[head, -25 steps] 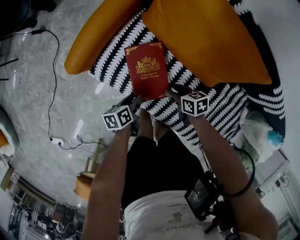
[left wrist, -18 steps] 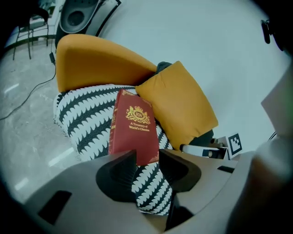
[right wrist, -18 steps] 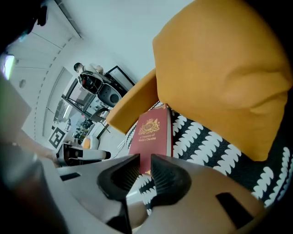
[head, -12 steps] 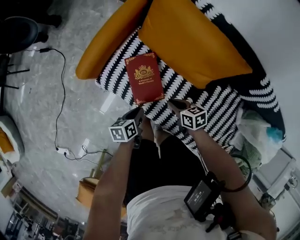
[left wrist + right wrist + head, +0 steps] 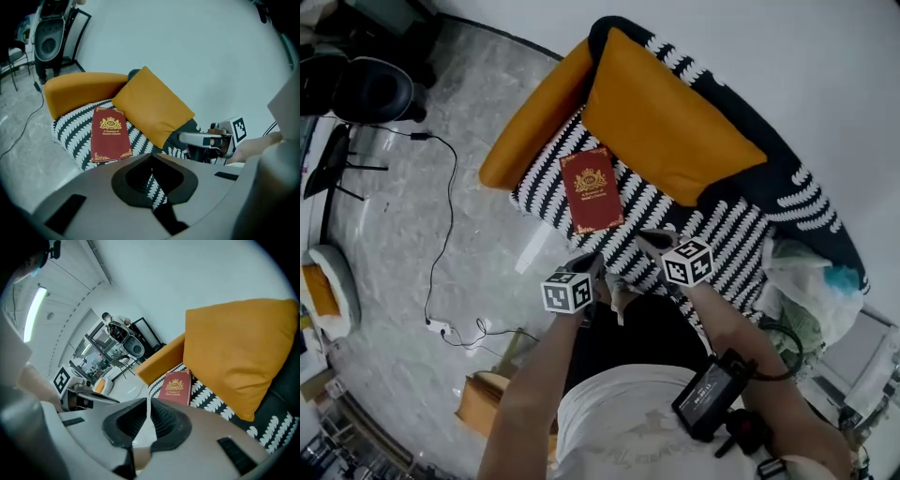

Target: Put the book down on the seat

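Note:
A dark red book (image 5: 592, 189) with gold print lies flat on the black-and-white patterned seat (image 5: 645, 212), in front of an orange cushion (image 5: 675, 131). It also shows in the left gripper view as the book (image 5: 110, 133) and in the right gripper view as the book (image 5: 176, 386). My left gripper (image 5: 593, 262) hangs in the air near the seat's front edge, clear of the book. Its jaws (image 5: 151, 161) are shut on nothing. My right gripper (image 5: 647, 237) is beside it, also apart from the book. Its jaws (image 5: 147, 408) have just been closing and hold nothing.
An orange armrest (image 5: 530, 122) bounds the seat on the left. On the marble floor lie a black cable (image 5: 442, 234) and a power strip (image 5: 439, 326). A black office chair (image 5: 370, 89) stands far left, a plastic bag (image 5: 806, 281) at the right, a wooden stool (image 5: 483, 401) below.
Both grippers have lifted and drawn back from the book's near edge, and their jaws went from open to shut. The book stays flat on the seat.

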Demonstrator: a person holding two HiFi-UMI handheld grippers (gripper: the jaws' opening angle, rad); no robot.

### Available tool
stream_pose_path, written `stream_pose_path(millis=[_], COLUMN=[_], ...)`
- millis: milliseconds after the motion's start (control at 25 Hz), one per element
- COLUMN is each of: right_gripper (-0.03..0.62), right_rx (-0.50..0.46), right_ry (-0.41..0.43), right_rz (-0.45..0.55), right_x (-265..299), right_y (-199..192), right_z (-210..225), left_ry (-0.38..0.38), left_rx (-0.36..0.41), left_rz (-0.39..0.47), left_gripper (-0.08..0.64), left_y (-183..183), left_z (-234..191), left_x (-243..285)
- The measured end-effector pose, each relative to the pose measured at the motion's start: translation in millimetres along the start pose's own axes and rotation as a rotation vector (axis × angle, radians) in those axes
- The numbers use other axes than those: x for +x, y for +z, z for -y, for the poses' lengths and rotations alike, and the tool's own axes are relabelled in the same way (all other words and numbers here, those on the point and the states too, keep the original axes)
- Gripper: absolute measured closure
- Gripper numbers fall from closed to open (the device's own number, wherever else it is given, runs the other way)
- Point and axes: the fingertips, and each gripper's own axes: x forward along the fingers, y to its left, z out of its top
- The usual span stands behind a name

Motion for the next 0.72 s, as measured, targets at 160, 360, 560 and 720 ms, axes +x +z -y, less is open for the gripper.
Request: stream_pose_path(millis=[160, 360, 560, 720], right_gripper=[0.555, 0.555, 0.560, 0.566], right_rx=[-0.012, -0.005, -0.013, -0.022], right_ry=[0.022, 0.020, 0.005, -0.017], right_rz=[0.055, 0.106, 0.184, 0.254], right_x=[-22.3, -54.5, -85.9, -110.8], right_y=[22.5, 37.8, 60.5, 76.2], right_z=[-18.2, -42.8, -61.4, -79.0], left_ry=[-0.014, -0.038, -0.045, -0.063], left_rx=[0.068, 0.111, 0.155, 0.203], left_rz=[0.020, 0.046, 0.053, 0.051], left_gripper=[0.548, 0.549, 0.548, 0.549], left_y=[18.2, 31.7, 38.8, 39.9], left_z=[28.6, 61.4, 77.3, 85.4], left_x=[-13.0, -43.2, -65.1, -80.2])
